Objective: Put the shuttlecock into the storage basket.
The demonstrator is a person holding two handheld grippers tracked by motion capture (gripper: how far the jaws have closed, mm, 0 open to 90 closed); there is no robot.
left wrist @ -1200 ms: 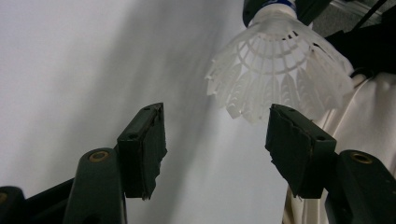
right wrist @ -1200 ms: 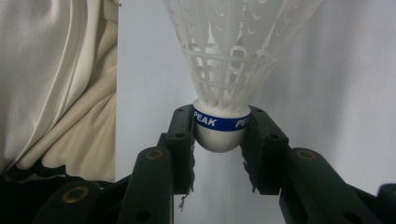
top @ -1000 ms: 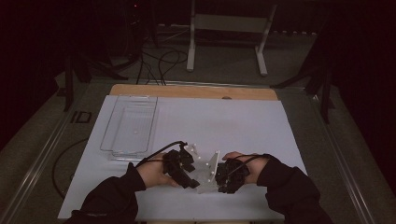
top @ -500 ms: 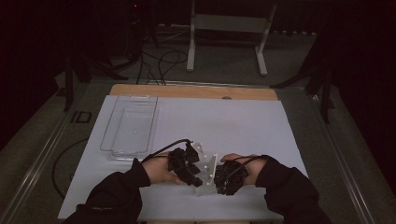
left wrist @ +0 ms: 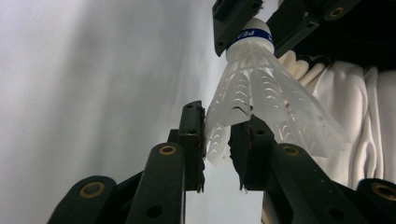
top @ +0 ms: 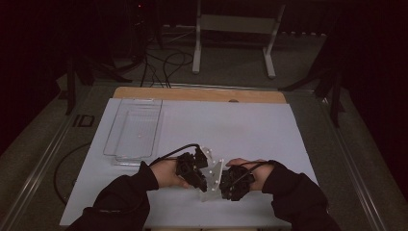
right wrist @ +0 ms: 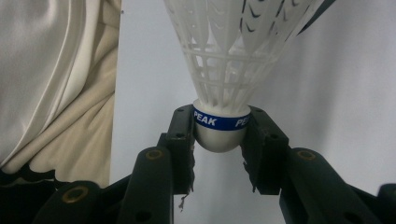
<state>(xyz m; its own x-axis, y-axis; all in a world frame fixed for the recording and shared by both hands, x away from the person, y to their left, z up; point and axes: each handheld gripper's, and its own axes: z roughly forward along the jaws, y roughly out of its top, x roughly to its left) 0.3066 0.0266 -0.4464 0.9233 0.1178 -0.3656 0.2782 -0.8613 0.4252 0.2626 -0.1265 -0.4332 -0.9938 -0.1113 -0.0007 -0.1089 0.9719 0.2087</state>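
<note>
So the shuttlecock (right wrist: 224,70) is hanging in the air between the two hands, just above the near part of the white table (top: 240,125), a bit in front of the person. The right gripper (right wrist: 219,135) is clenched on its rounded cork, right at the blue band that reads PEAK. The long axis runs from that cork straight out toward the left gripper (left wrist: 217,140), so the flared skirt end points at the left hand, and that hand is the closer one to the skirt. The left jaws have just been closing, and in the left gripper view the edge of the skirt sits between them; they look like they're pinching the rim lightly, though there's a narrow gap showing between the pads. My guess is any handover hinges on that rim grip being solid before the cork gets let go. The shuttle is white plastic, lattice ribs near the cork, slotted vanes further out. A clear tray (top: 134,130) sits well off to the left.
</note>
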